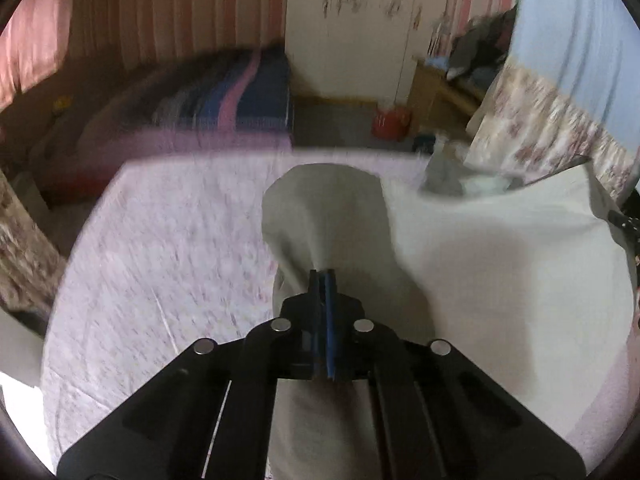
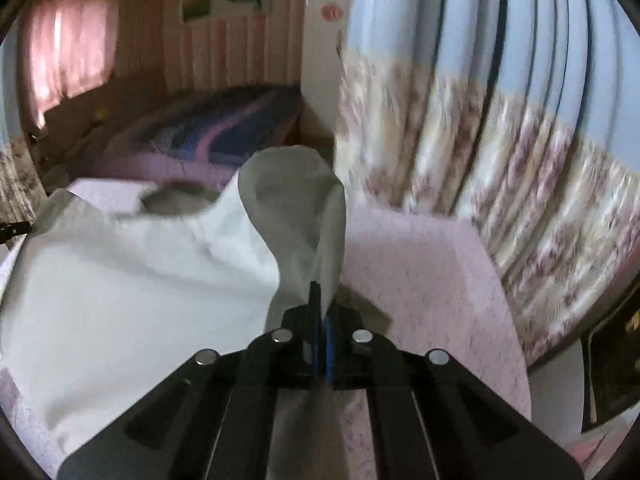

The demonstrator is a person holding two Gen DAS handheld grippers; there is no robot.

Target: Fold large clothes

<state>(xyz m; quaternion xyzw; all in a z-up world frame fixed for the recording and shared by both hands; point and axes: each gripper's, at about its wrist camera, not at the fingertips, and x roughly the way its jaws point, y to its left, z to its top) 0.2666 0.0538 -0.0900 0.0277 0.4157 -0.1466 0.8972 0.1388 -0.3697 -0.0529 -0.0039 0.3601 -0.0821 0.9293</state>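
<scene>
A large white garment [image 1: 500,264] lies spread over a pink-covered surface [image 1: 160,264]. My left gripper [image 1: 323,276] is shut on a bunched corner of the garment, which puffs up above the jaws. In the right wrist view the same white garment [image 2: 120,280] spreads to the left. My right gripper [image 2: 318,292] is shut on another bunched corner that rises in a hump [image 2: 296,192] above the pink surface [image 2: 420,280]. The other gripper shows as a dark tip at the far right edge of the left wrist view [image 1: 626,220] and at the far left edge of the right wrist view [image 2: 14,229].
A floral and blue curtain [image 2: 500,140] hangs close on the right. A bed with a striped blue and pink cover [image 1: 224,96] stands behind. A white wardrobe [image 1: 360,40], a red tub [image 1: 390,122] and a wooden cabinet [image 1: 436,88] are at the back.
</scene>
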